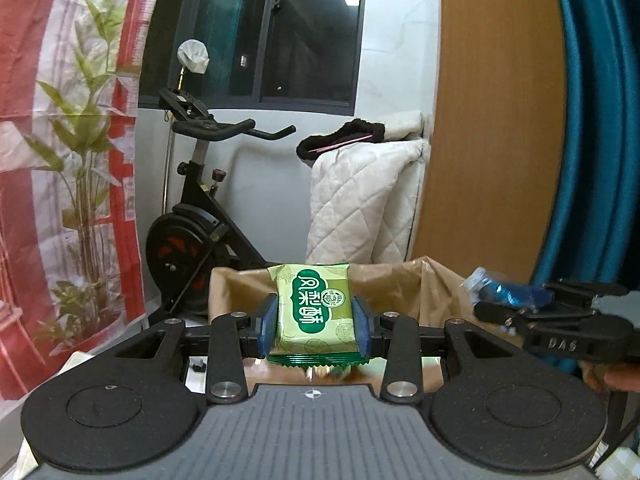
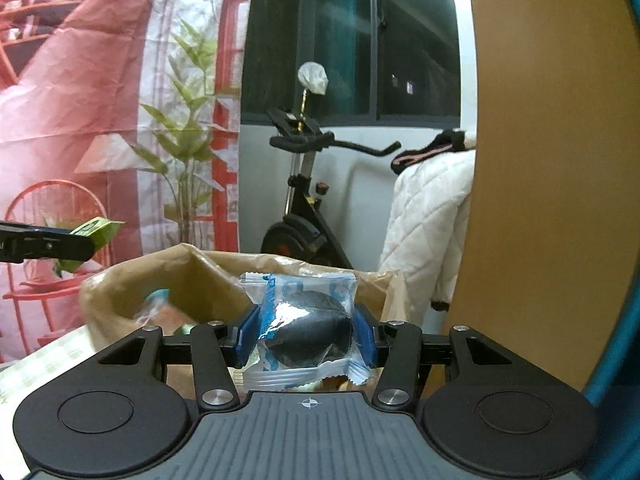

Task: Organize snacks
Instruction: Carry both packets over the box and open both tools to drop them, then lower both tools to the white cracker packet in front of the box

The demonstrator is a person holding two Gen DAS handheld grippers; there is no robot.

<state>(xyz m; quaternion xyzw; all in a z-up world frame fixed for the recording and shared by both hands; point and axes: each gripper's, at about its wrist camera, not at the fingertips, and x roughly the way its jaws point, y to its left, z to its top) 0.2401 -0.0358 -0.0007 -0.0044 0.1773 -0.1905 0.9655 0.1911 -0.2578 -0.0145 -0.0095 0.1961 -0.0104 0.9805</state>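
Note:
My left gripper is shut on a green snack packet with white lettering, held upright between the blue pads above a brown paper bag. My right gripper is shut on a clear and blue wrapped snack with a dark round piece inside, just before the same brown paper bag. The bag stands open and several snacks lie inside. In the left wrist view the right gripper shows at the right with the blue wrapped snack. In the right wrist view the left gripper shows at the left with the green packet.
An exercise bike stands behind the bag by a window. A white quilted blanket hangs next to a wooden panel. A printed red backdrop with a plant covers the left. A checked cloth lies under the bag.

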